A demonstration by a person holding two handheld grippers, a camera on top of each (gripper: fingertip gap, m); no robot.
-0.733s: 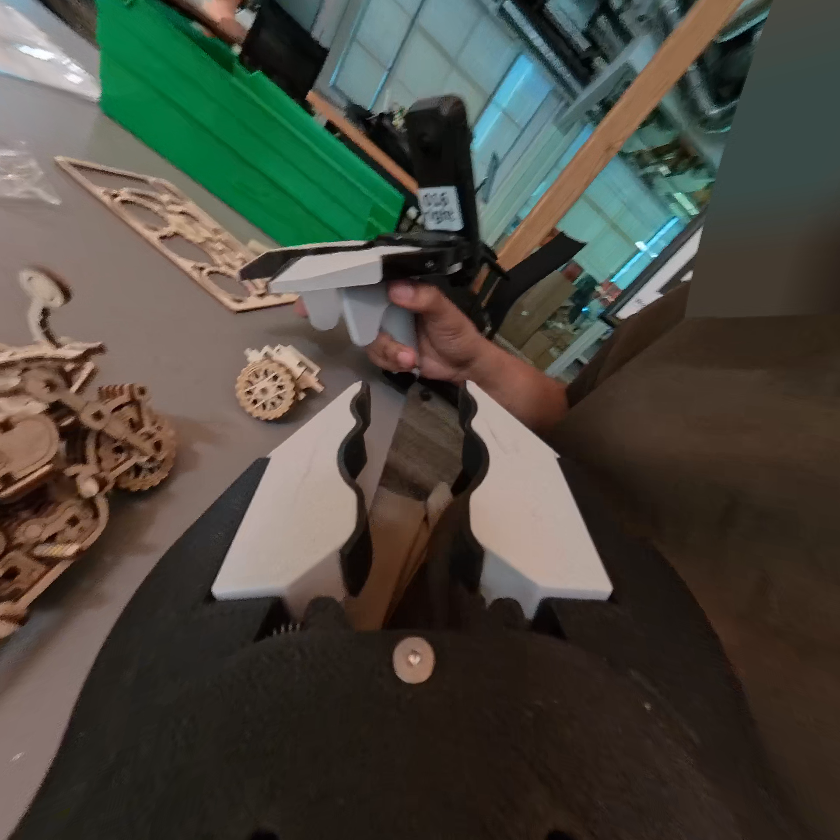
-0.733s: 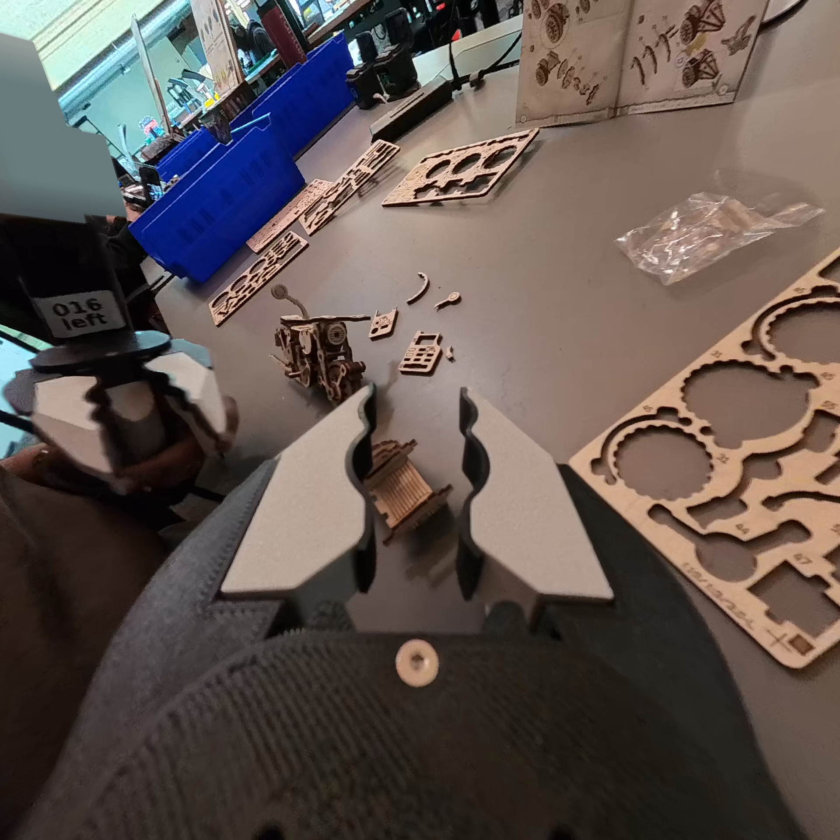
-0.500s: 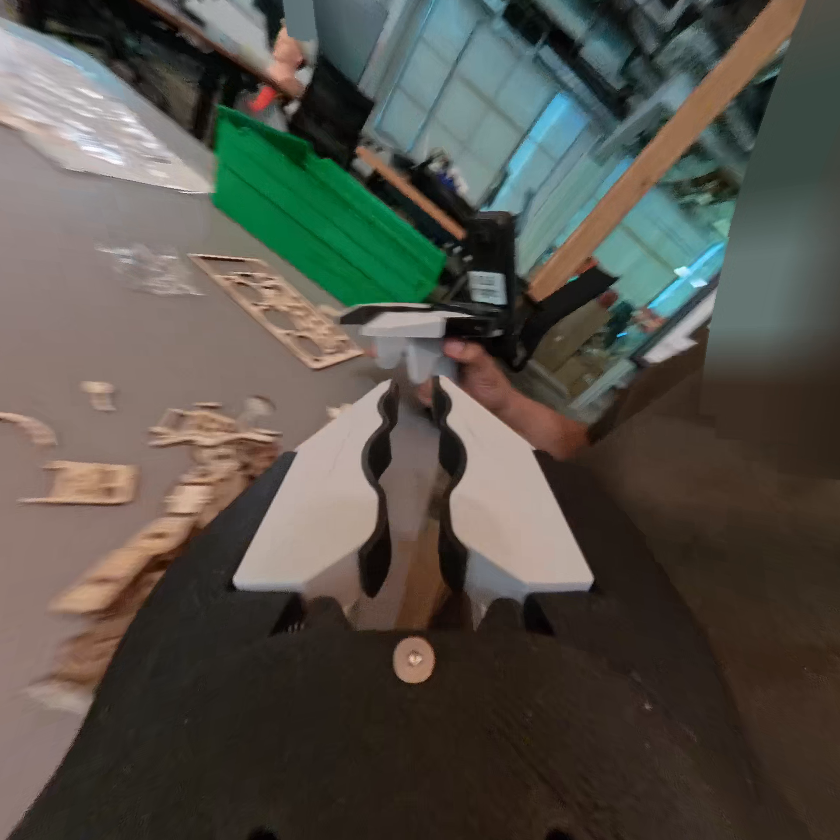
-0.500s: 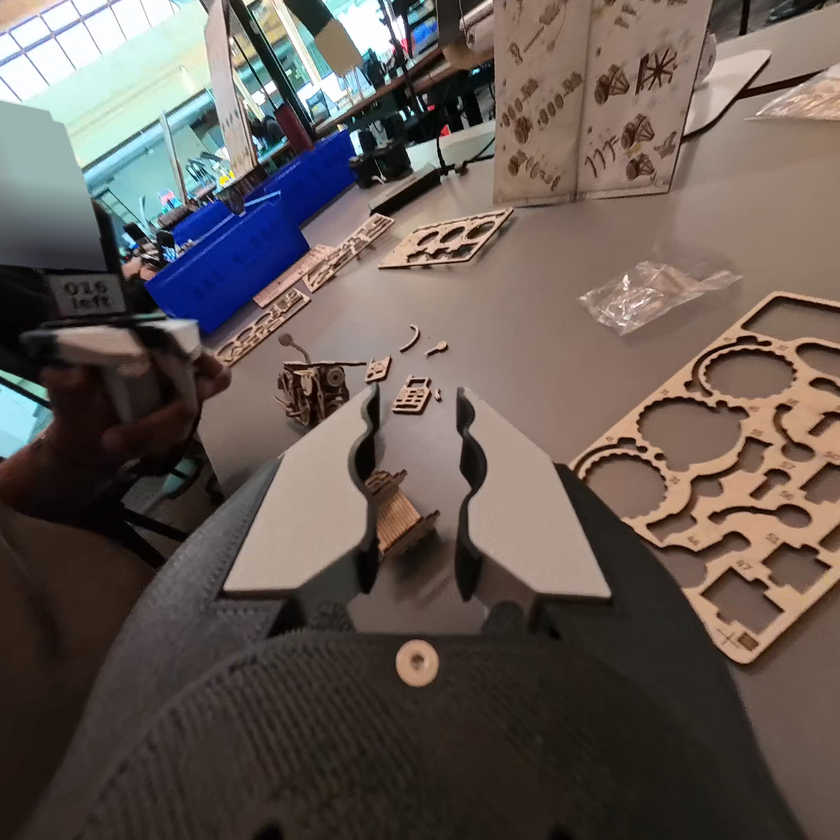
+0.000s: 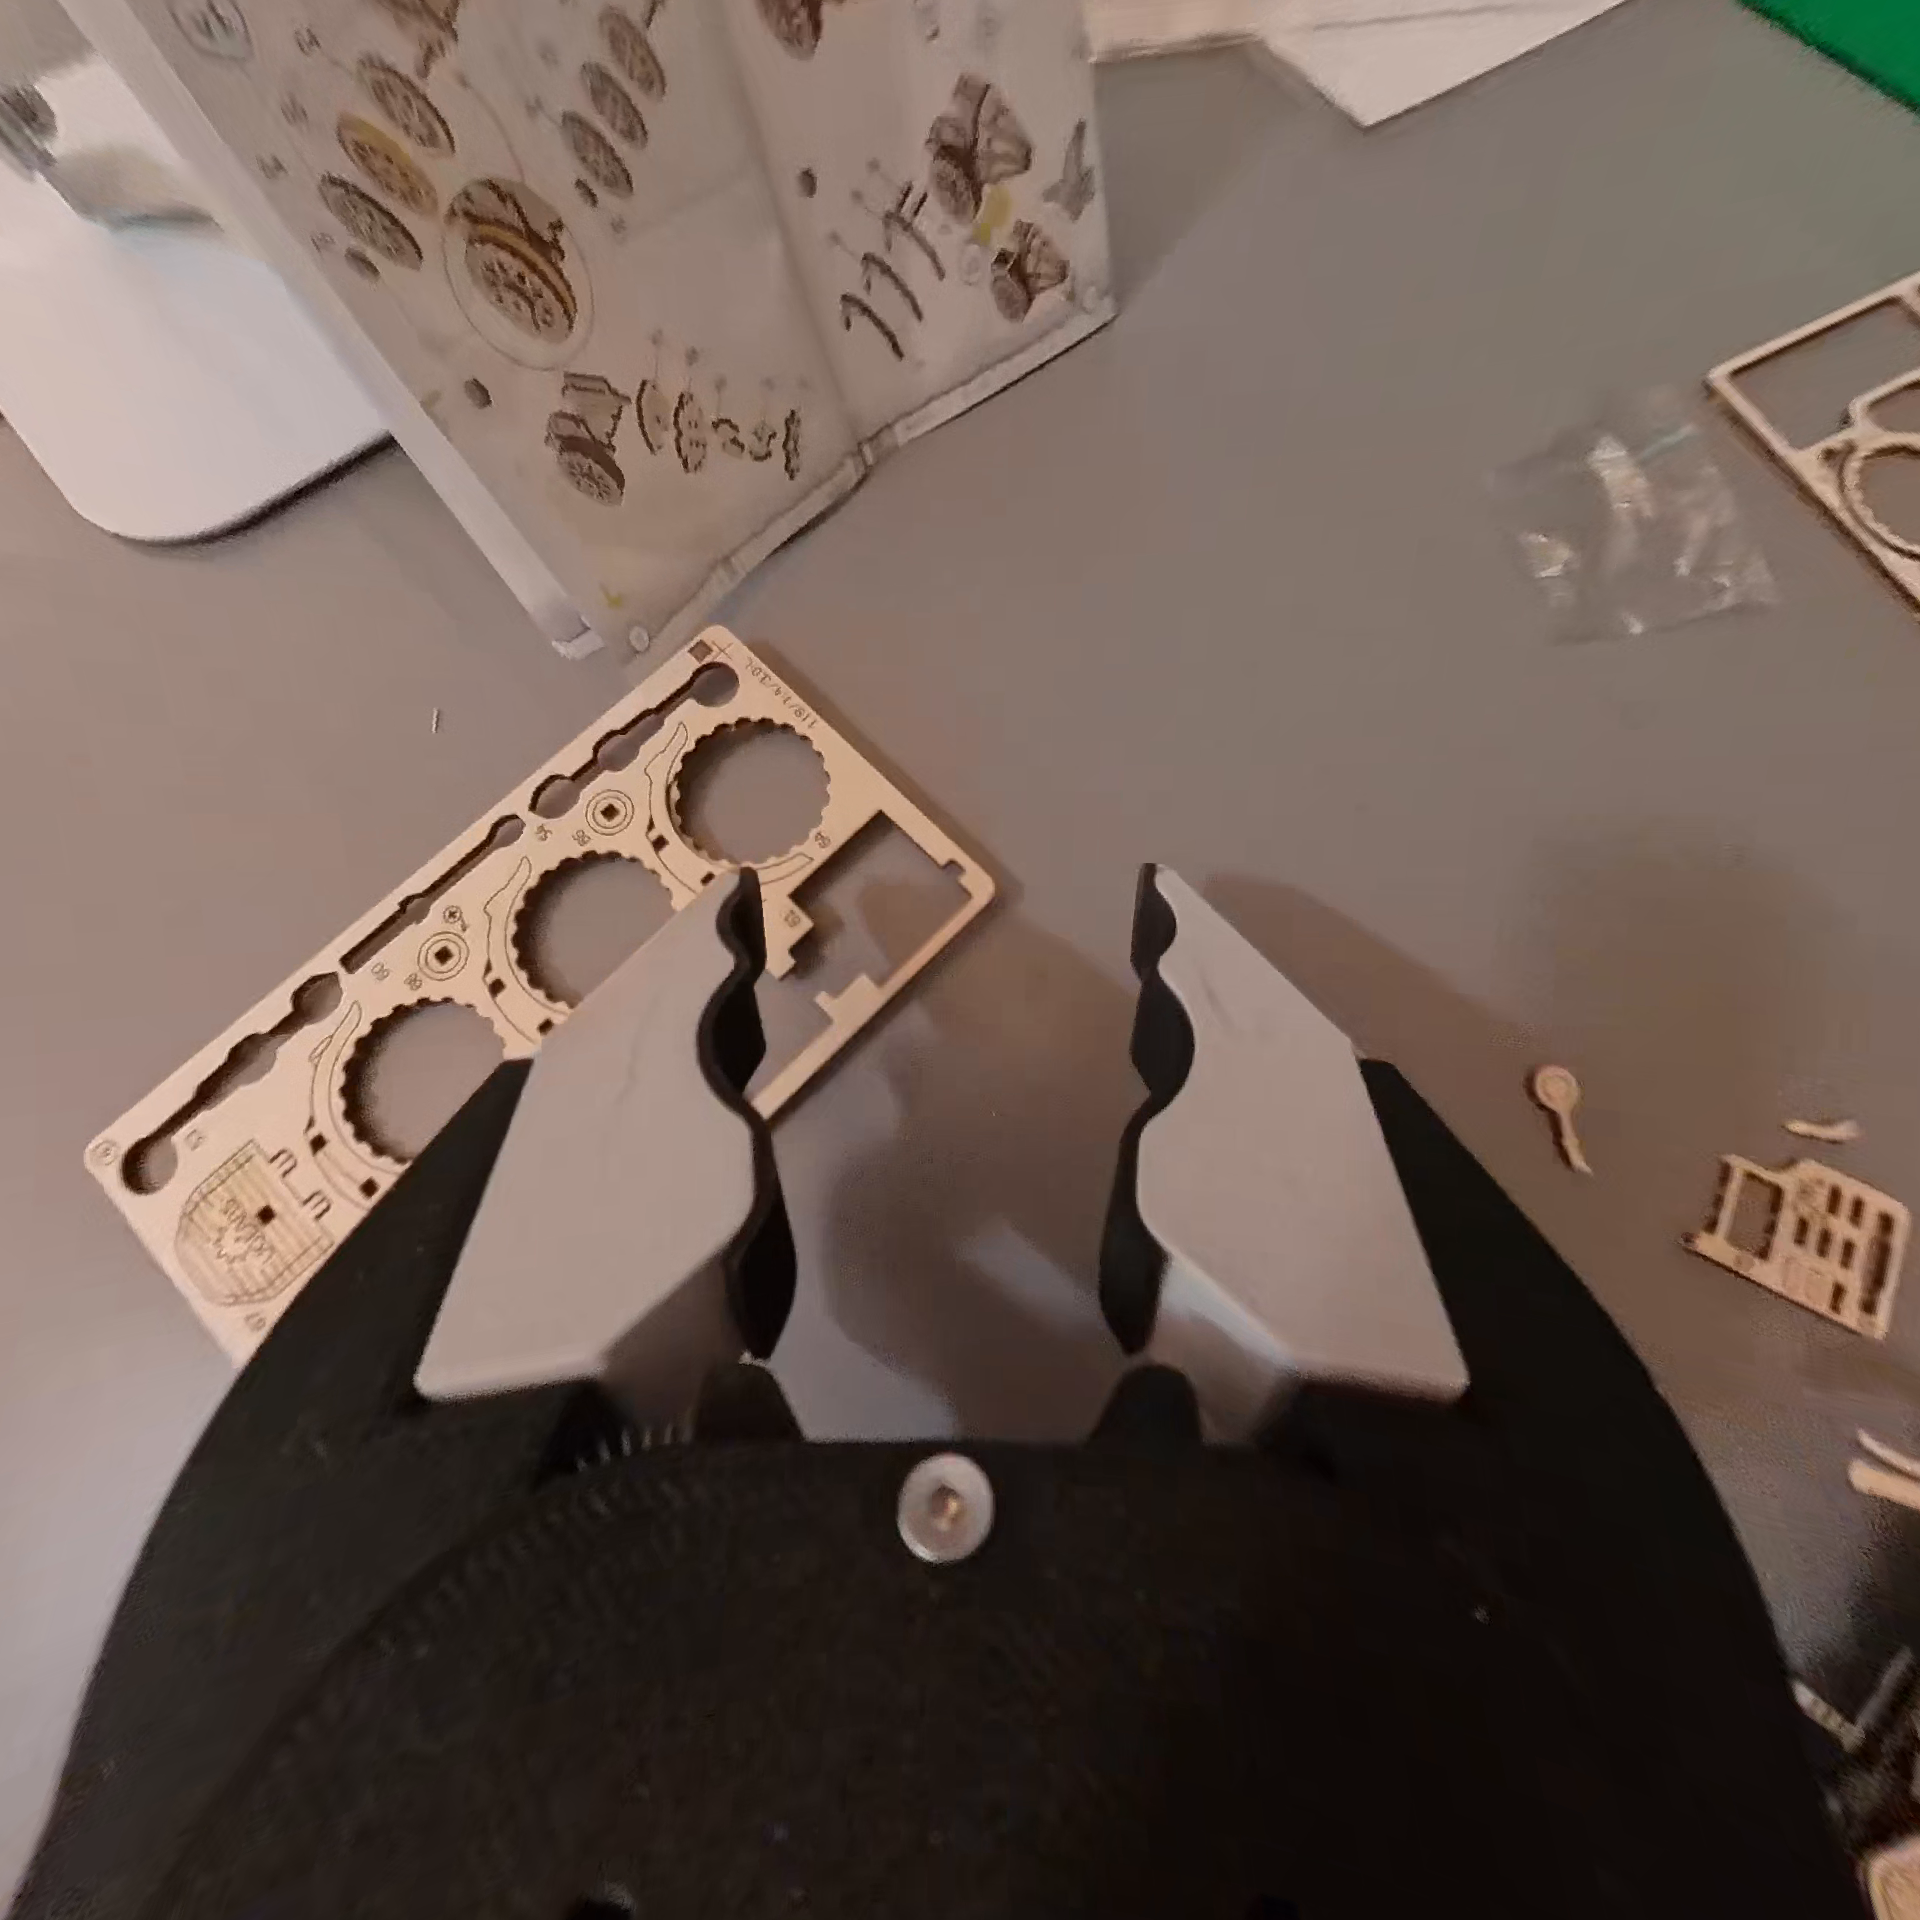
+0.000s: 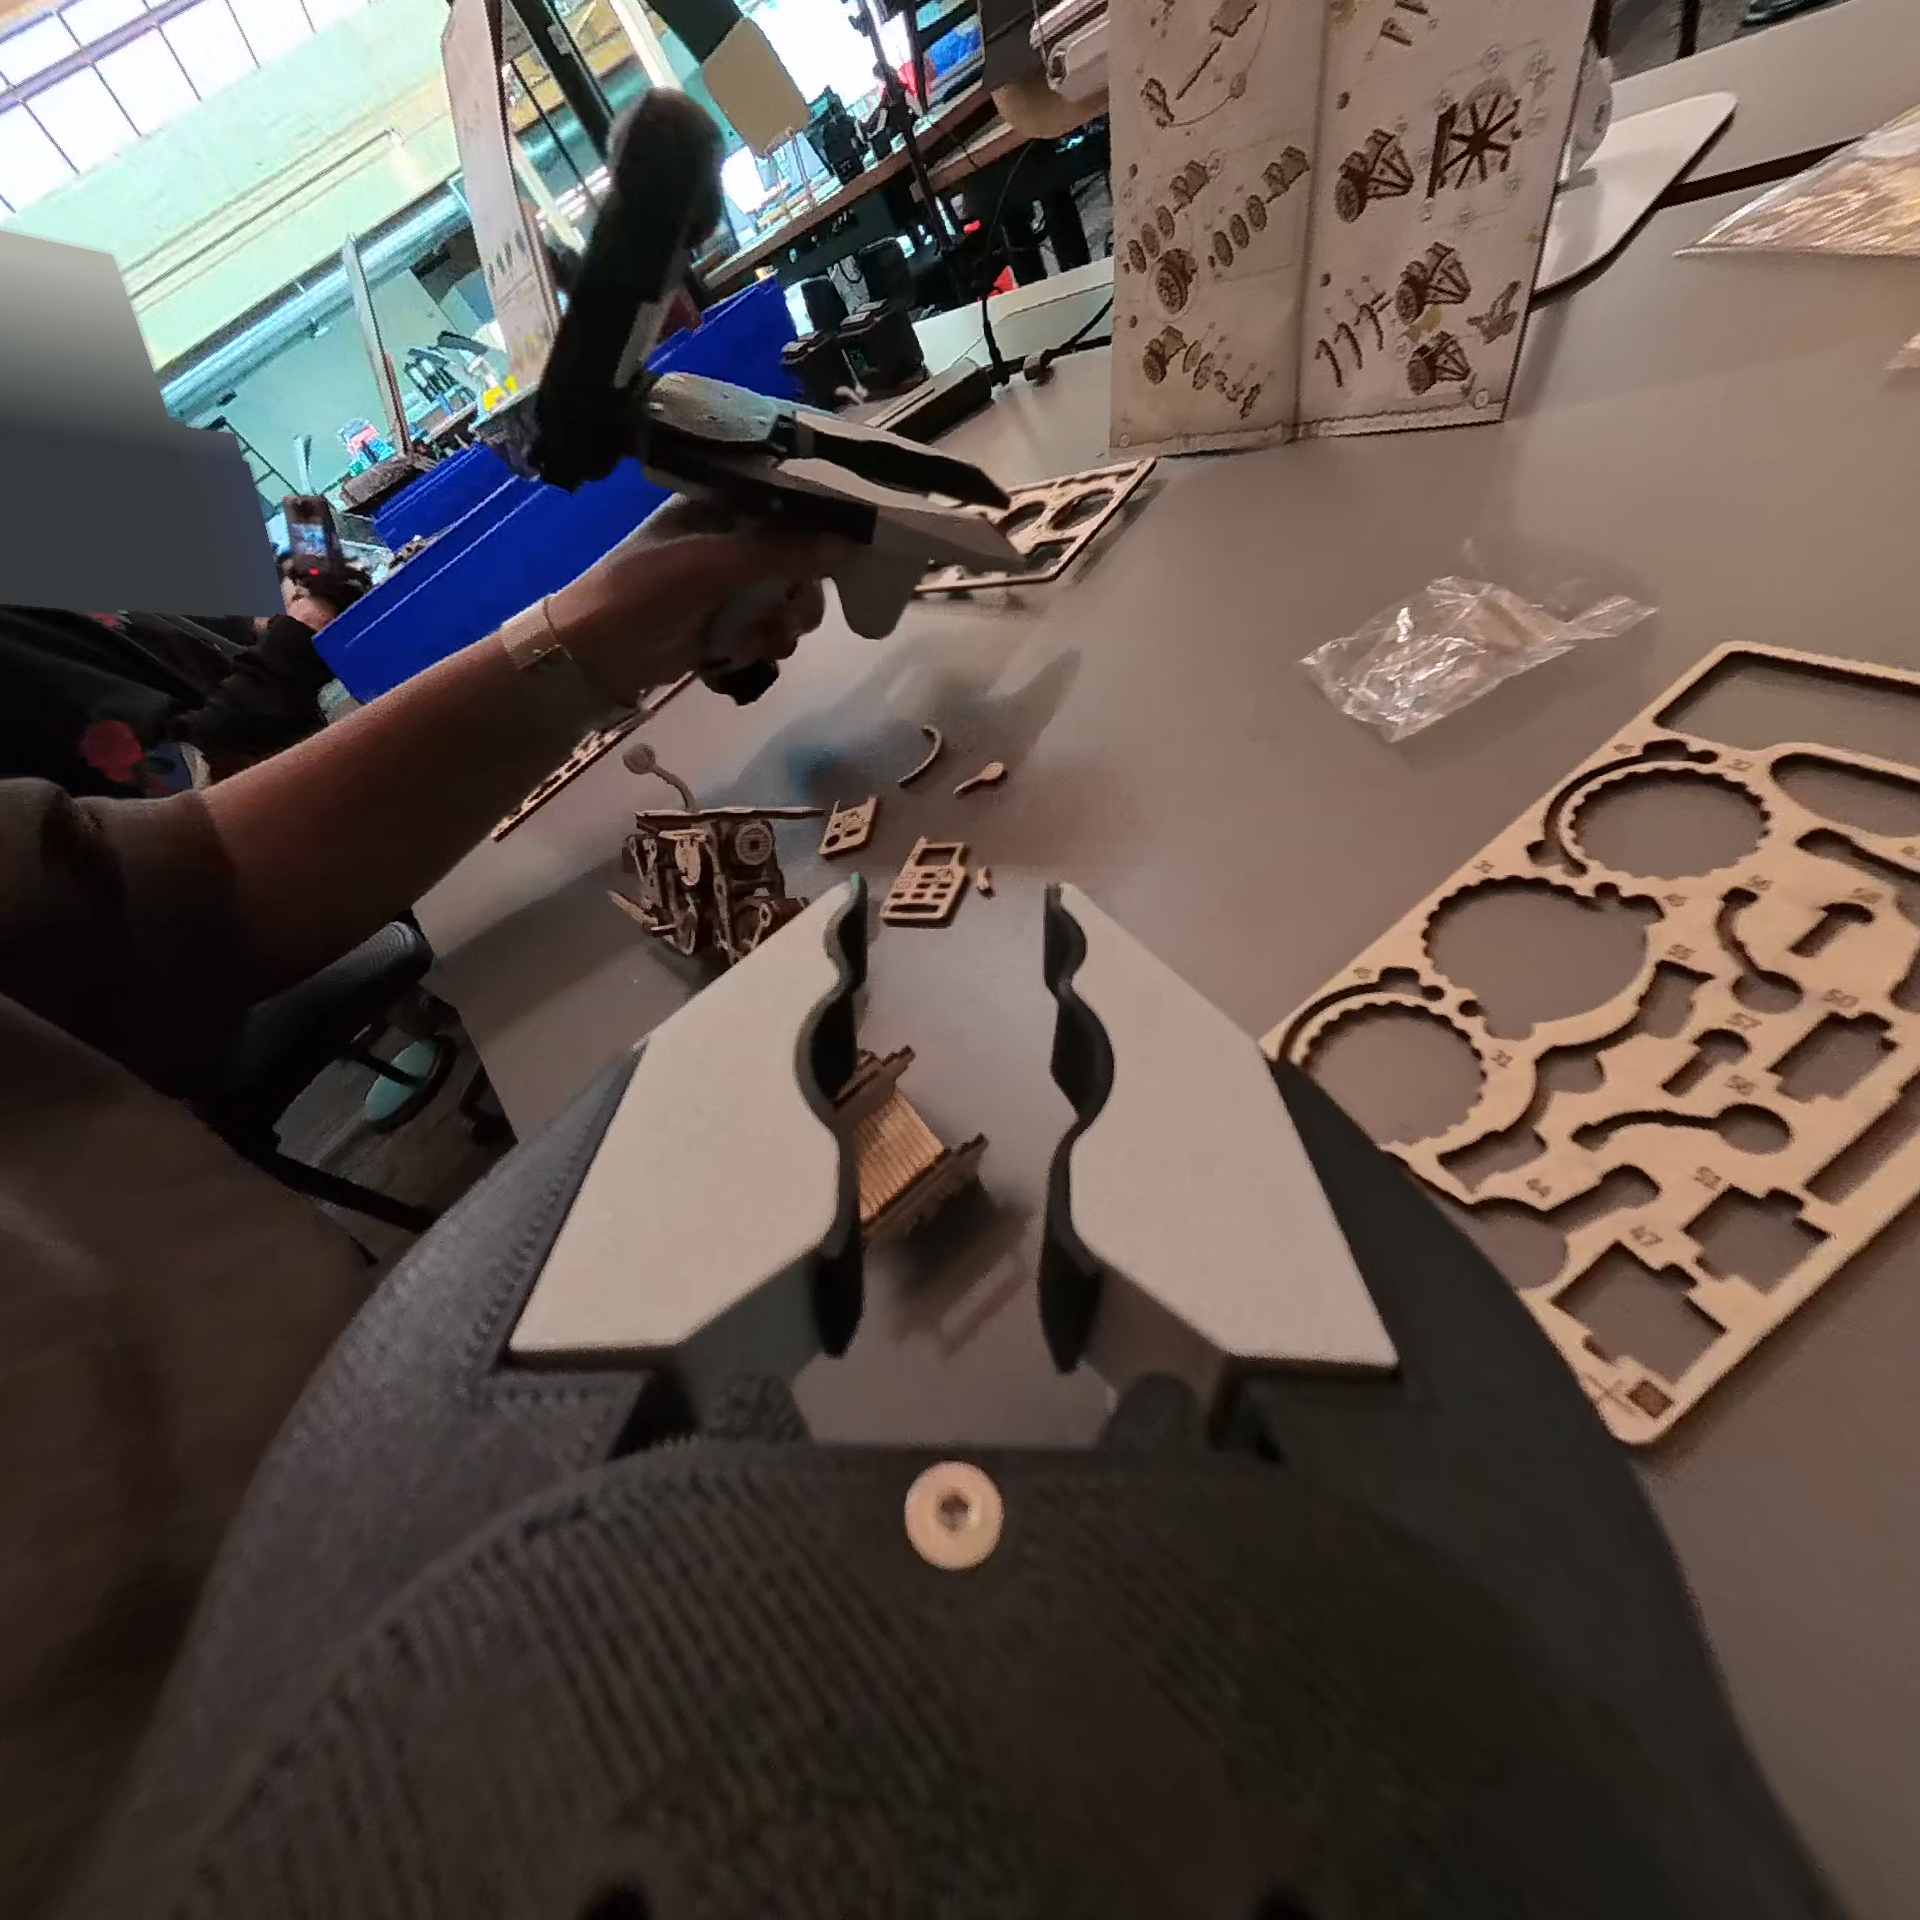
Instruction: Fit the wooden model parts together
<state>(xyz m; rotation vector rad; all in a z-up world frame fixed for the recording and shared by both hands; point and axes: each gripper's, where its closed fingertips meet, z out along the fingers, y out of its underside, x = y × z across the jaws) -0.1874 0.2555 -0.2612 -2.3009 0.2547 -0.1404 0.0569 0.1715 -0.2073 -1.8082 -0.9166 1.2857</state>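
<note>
Left tool [image 5: 940, 883] hung spread & empty above grey tabletop [image 5: 1247, 644], beside punched wooden sheet [image 5: 623, 894]. Right tool [image 6: 951, 914] spread too; ribbed wooden part [image 6: 899, 1158] lay between its fingers, prob. untouched. Half-built model [image 6: 707, 873] w/ loose bits nearby

Workshop hall: rows of benches, blue parts bins [image 6: 499, 561], skylight windows [image 6: 156, 94], equipment racks

Left wrist faces down; right wrist level; both see bag [image 5: 1631, 525].
</note>
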